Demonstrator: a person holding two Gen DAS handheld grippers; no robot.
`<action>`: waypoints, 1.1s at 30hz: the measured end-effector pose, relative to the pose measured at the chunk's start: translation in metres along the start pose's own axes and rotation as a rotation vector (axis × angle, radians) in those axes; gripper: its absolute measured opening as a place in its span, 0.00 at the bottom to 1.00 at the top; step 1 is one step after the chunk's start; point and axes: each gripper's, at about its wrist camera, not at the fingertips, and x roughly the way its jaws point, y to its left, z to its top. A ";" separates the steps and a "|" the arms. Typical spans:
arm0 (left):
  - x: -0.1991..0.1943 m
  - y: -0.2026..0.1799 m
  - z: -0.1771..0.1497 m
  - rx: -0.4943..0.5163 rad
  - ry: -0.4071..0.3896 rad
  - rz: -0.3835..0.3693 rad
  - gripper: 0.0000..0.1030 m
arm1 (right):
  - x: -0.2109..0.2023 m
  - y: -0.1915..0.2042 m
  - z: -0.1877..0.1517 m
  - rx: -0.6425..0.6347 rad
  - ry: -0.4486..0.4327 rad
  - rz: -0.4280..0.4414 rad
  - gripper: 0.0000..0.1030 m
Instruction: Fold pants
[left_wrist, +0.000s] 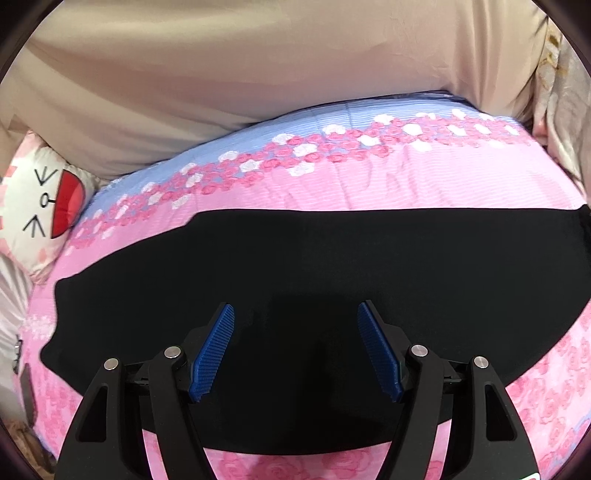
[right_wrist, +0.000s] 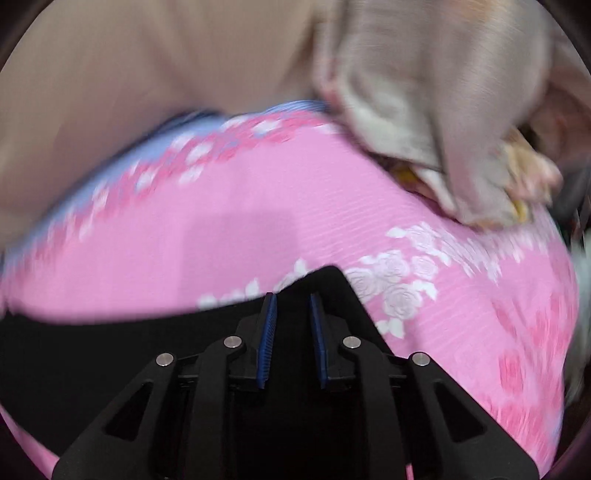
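Lifting a raised edge of the black fabric pants (right_wrist: 92, 354), lying on the pink rose-print bedsheet (right_wrist: 258, 236), in narrowed right gripper (right_wrist: 292, 299); left gripper (left_wrist: 295, 310) is hovering, jaws wide. Advice: pinch both edges evenly.

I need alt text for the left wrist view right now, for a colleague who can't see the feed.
Open tongs hover over black pants spread flat on a pink flowered bedsheet, holding nothing. A beige headboard fills the background, and a white cartoon-face pillow sits at the left edge.
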 end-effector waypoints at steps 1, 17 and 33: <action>0.000 0.002 0.000 -0.004 -0.003 0.003 0.65 | -0.013 0.018 -0.006 -0.033 -0.021 0.036 0.22; -0.009 0.036 -0.017 -0.059 -0.013 -0.019 0.75 | -0.077 0.016 -0.061 -0.021 -0.061 -0.053 0.59; 0.010 0.070 -0.055 -0.164 0.062 0.096 0.81 | -0.047 -0.086 -0.065 0.272 0.013 0.069 0.55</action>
